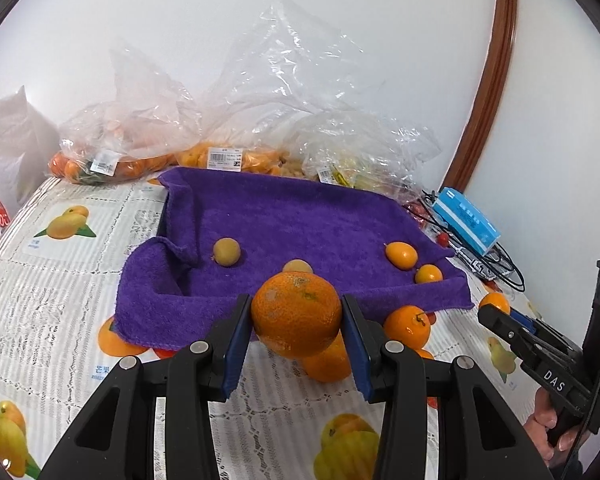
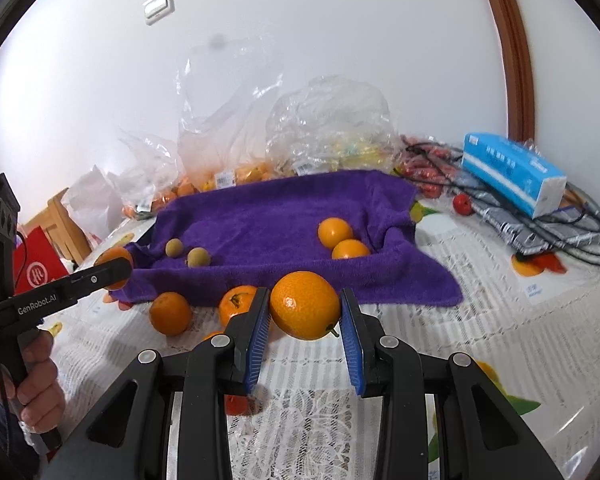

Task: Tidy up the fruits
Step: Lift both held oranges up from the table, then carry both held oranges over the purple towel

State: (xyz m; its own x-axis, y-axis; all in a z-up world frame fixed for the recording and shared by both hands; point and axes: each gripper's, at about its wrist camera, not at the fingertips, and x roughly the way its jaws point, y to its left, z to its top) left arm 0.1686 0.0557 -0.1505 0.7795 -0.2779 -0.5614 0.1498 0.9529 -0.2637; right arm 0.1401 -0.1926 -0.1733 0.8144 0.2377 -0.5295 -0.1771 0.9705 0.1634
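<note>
My left gripper (image 1: 296,322) is shut on a large mandarin (image 1: 296,314), held just in front of the purple towel (image 1: 284,216). My right gripper (image 2: 305,312) is shut on a small smooth orange (image 2: 305,305) before the towel's near edge (image 2: 340,280). On the towel lie two brownish longans (image 1: 227,252) (image 1: 297,266) at the left and two small oranges (image 2: 335,232) (image 2: 350,249) at the right. Loose mandarins (image 2: 170,313) (image 2: 238,300) rest on the tablecloth between the two grippers. Each gripper shows in the other's view with its fruit: left gripper (image 2: 112,268), right gripper (image 1: 496,312).
Clear plastic bags of fruit (image 1: 220,152) are piled against the wall behind the towel. A blue tissue pack (image 2: 512,172), black cables (image 2: 560,224) and small red fruits (image 2: 462,203) crowd the back right. A red bag (image 2: 38,268) stands at the left edge.
</note>
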